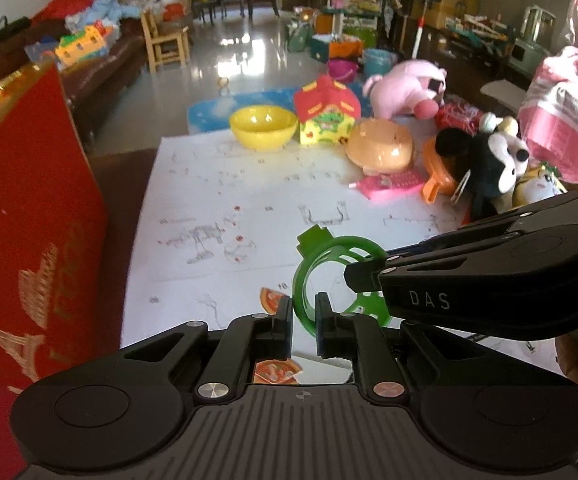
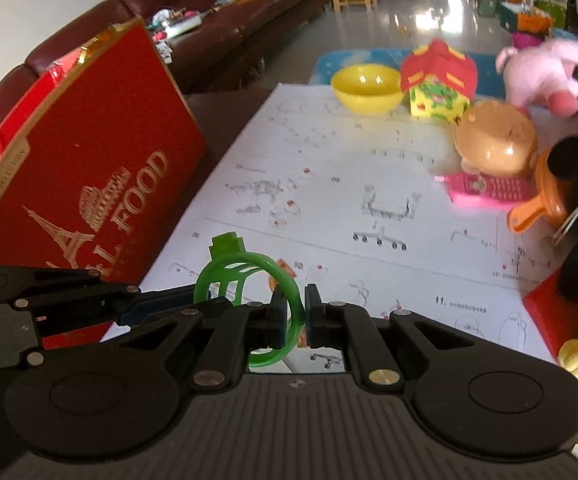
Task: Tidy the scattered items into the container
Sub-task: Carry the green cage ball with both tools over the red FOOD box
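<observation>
So far nothing shows as tidied. Both my left fingers and right fingers are clamped on the green ring, just beside the red box. Beyond the ring, bowls, plush toys and a toy phone wait on the counter.

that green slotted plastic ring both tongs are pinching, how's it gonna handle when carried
The green slotted ring looks like thin open-frame plastic, so probably light and a bit flexible. Held only at its rim by the left tongs and right tongs, it might twist. Set down, it could roll.
</observation>
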A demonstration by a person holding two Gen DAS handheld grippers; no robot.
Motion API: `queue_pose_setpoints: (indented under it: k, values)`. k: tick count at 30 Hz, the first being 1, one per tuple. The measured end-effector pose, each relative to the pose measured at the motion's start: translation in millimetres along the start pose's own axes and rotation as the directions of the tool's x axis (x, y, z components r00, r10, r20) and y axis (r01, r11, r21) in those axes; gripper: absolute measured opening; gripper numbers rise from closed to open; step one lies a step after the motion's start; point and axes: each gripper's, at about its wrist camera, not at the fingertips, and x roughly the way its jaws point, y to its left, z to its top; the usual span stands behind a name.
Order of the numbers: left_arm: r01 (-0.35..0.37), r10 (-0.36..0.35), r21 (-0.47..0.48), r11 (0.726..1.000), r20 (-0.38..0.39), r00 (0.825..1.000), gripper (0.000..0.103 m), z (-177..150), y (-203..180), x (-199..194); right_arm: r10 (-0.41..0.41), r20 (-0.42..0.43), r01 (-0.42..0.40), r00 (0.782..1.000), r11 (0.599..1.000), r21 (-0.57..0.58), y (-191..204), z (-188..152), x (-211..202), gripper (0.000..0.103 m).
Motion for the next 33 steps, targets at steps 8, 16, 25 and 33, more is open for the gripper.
queue_pose_setpoints:
  k: [8,16,25,33]
  values:
    - [-0.062,0.065,-0.055,0.997,0.061,0.996,0.005,18,30,-45,0.04,0.049,-0.036,0.998,0.996,-0.084,37,26,-20,0.01]
    - [-0.126,0.155,-0.2,0.972,0.139,0.978,0.006,29,90,-108,0.149,0.099,-0.128,0.984,0.973,-0.193,107,69,-39,0.011]
    - [-0.219,0.306,-0.379,0.899,0.185,0.934,0.007,18,173,-169,0.307,0.109,-0.258,0.946,0.91,-0.323,199,109,-31,0.012]
    - [-0.275,0.385,-0.488,0.828,0.137,0.913,0.008,8,221,-176,0.36,0.05,-0.314,0.932,0.866,-0.39,256,121,-7,0.014]
